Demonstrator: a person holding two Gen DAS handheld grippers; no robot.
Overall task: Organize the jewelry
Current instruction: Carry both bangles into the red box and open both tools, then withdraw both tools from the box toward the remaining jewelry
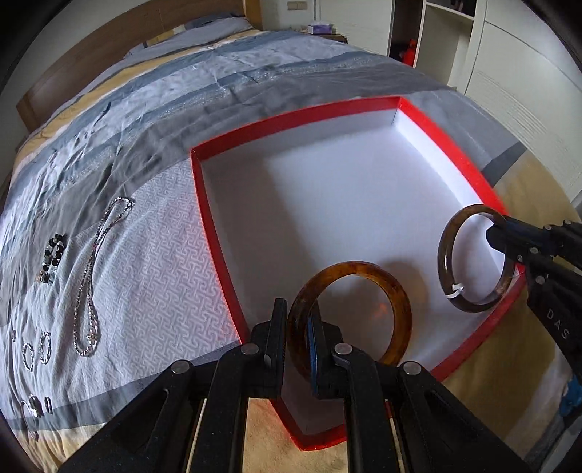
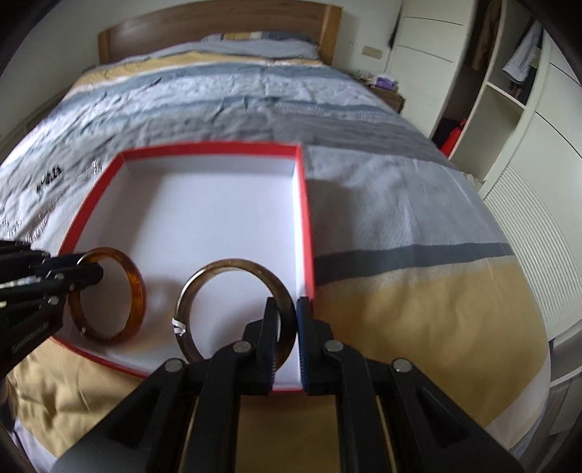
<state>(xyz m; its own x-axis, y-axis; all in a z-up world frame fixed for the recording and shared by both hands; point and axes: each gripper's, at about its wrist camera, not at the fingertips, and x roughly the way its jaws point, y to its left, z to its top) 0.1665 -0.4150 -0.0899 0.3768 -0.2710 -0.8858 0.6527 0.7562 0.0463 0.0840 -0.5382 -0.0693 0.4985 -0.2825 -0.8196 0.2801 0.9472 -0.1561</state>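
Observation:
A red box (image 1: 214,233) (image 2: 307,218) with a white inside lies on the bed. My left gripper (image 1: 296,320) (image 2: 96,271) is shut on an amber bangle (image 1: 396,294) (image 2: 136,287), held upright over the box's near left part. My right gripper (image 2: 287,313) (image 1: 491,233) is shut on a darker brown bangle (image 2: 203,280) (image 1: 445,254) with a small white tag, held upright over the box's near right corner. On the cover left of the box lie a long silver necklace (image 1: 94,269), a black bead bracelet (image 1: 52,256) (image 2: 49,178) and several small rings and earrings (image 1: 36,353).
The bed cover (image 1: 145,109) (image 2: 400,218) is striped grey, white and yellow, with a wooden headboard (image 2: 218,29) at the far end. White wardrobes and shelves (image 2: 509,109) stand along the bed's right side, next to a nightstand (image 2: 389,91).

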